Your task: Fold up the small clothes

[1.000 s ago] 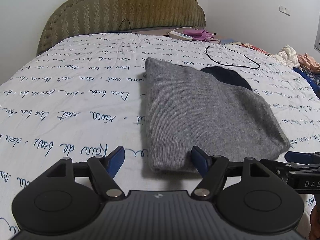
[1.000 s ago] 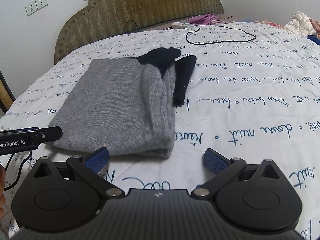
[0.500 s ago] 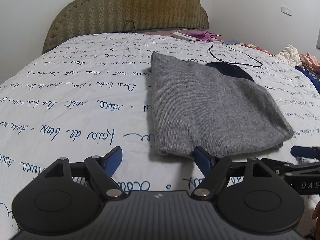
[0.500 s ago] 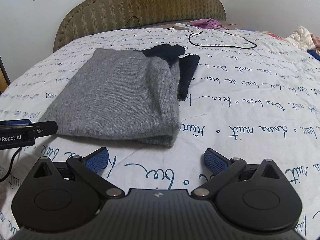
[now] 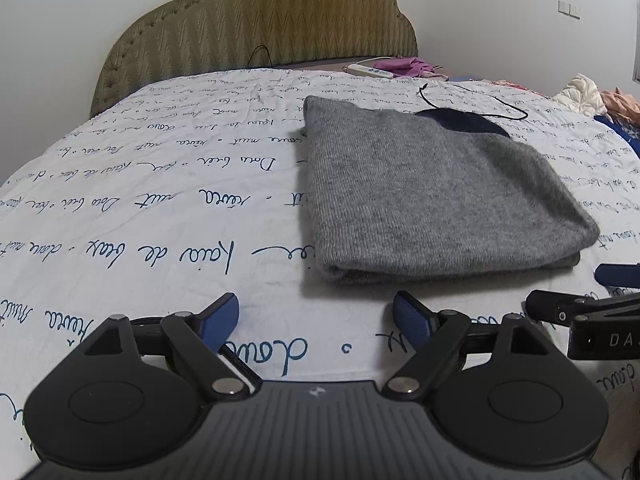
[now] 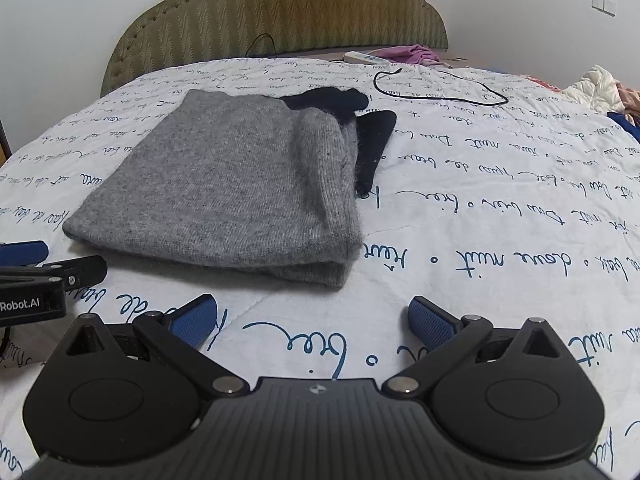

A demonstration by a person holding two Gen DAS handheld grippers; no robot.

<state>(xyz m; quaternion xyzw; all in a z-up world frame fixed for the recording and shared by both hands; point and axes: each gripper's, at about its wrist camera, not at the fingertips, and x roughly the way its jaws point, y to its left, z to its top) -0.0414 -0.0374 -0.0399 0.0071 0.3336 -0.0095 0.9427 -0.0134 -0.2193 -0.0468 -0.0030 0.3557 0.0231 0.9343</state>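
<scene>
Your left tool (image 5: 316,316) hangs low over the bed (image 5: 140,200), its blue pads spreading wider apart with only the printed bedsheet between them. Just ahead of it, slightly toward its right pad, lies the folded grey sweater (image 5: 432,192), flat on the sheet, its near folded edge close to the pad but not touching. A dark navy garment (image 5: 464,120) peeks out from behind the sweater's far edge. Your right tool (image 6: 312,320) is also spread wide and empty, with the sweater ahead of it and toward its left pad; from here the navy garment sticks out past the sweater's right side. Beyond both tools, a black cable (image 6: 440,88) loops on the sheet before the padded headboard (image 6: 280,12).
</scene>
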